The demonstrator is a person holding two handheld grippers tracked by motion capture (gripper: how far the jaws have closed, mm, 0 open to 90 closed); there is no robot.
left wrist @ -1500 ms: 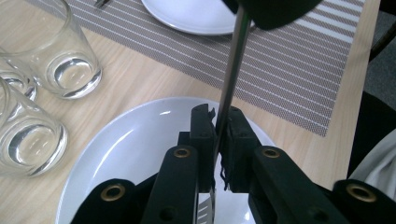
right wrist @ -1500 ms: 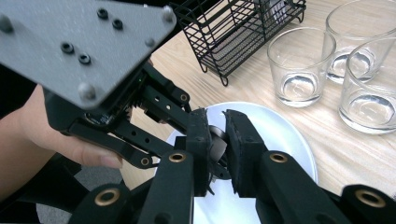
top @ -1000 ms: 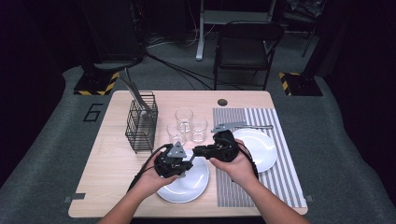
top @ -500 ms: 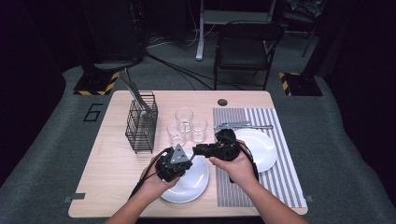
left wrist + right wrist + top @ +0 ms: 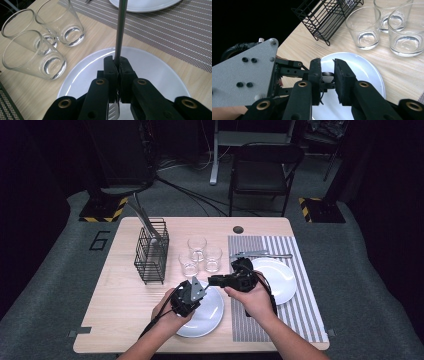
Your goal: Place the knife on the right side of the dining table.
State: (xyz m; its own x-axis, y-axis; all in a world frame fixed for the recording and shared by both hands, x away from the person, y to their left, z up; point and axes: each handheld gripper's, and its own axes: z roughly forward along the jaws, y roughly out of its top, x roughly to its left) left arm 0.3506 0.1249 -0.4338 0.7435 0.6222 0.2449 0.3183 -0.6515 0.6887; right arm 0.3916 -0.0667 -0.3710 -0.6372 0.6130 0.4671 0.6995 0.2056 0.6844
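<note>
My left gripper (image 5: 118, 65) is shut on the thin handle of a metal utensil (image 5: 120, 30), which rises away from its jaws. It hangs above a white plate (image 5: 155, 72) at the table's near middle. In the high view the left gripper (image 5: 192, 293) sits over that plate (image 5: 210, 317), and my right gripper (image 5: 212, 281) points left at it. The right gripper (image 5: 327, 67) has just been closing its jaws. The utensil's metal end (image 5: 327, 76) sits between its pads and touches both. The left gripper's grey plate (image 5: 244, 72) is close at the left.
Three empty glasses (image 5: 197, 247) stand behind the near plate, with a black wire rack (image 5: 151, 255) holding cutlery to their left. A second white plate (image 5: 280, 280) lies on a striped placemat (image 5: 295, 315), and more cutlery (image 5: 260, 255) lies behind it.
Both hands stay over the near plate, tips together. The left gripper has shifted slightly toward the table's near edge.
</note>
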